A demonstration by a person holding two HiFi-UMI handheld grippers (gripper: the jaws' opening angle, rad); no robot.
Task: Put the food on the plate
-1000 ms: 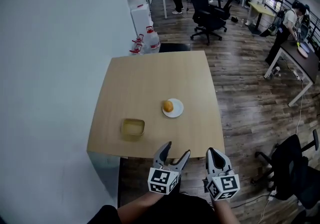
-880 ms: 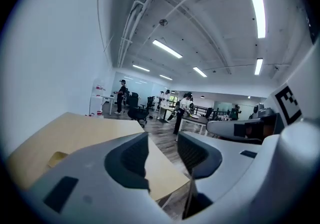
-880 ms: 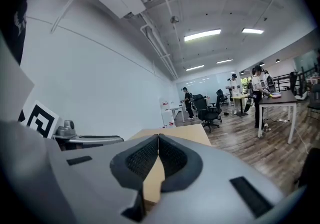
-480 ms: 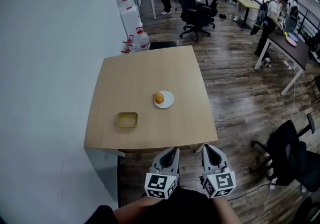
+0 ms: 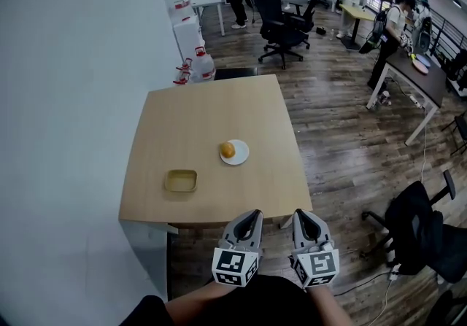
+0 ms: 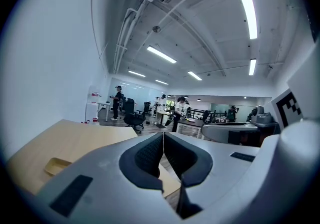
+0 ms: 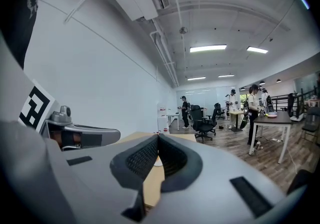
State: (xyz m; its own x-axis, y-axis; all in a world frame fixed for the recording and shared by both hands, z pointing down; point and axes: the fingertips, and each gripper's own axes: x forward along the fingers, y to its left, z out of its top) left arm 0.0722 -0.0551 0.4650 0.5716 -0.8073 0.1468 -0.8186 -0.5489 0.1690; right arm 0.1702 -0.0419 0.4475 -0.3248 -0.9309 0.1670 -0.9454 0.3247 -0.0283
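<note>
Food (image 5: 228,149), a small orange lump, lies on the left part of the white plate (image 5: 241,154) near the middle of the desk (image 5: 190,117); only the head view shows this. The gripper views add what it cannot: each gripper's jaws are pressed together, empty. The left gripper (image 5: 248,220) and right gripper (image 5: 306,216) hang side by side just off the desk's near edge. A yellow tray (image 5: 180,181) sits left of the plate, apart from it. The wall (image 5: 66,98) runs along the desk's left edge; open floor (image 5: 343,149) and a black chair (image 5: 412,233) lie to the right.
</note>
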